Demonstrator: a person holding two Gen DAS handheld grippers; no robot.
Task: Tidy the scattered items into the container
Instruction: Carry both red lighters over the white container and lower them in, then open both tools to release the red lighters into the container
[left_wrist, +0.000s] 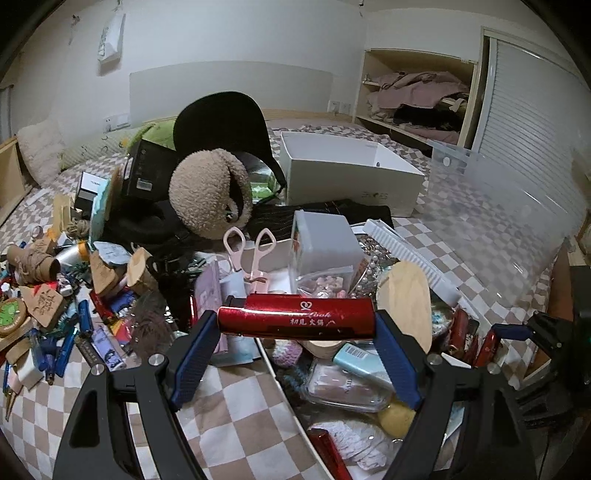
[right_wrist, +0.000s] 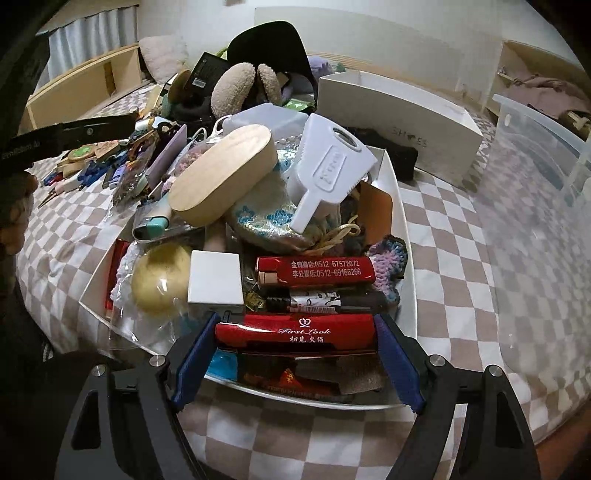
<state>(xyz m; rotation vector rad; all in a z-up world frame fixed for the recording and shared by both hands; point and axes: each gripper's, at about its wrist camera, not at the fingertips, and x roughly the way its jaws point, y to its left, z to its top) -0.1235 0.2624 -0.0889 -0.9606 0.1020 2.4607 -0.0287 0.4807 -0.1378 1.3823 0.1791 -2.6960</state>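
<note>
Right wrist view: right hand-held gripper (right_wrist: 295, 334) grasps a red lighter (right_wrist: 295, 329) over the tray (right_wrist: 408, 258); release next.

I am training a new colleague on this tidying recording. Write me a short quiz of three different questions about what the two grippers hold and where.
1. True or false: the left gripper holds a red lighter by its two ends.
2. The right gripper is shut on which item? A) a second red lighter B) the wooden oval box C) the white comb
3. Fill in: the right gripper's lighter is over the near part of the white ____ that already holds many items.

Key: 1 true; 2 A; 3 tray
</note>
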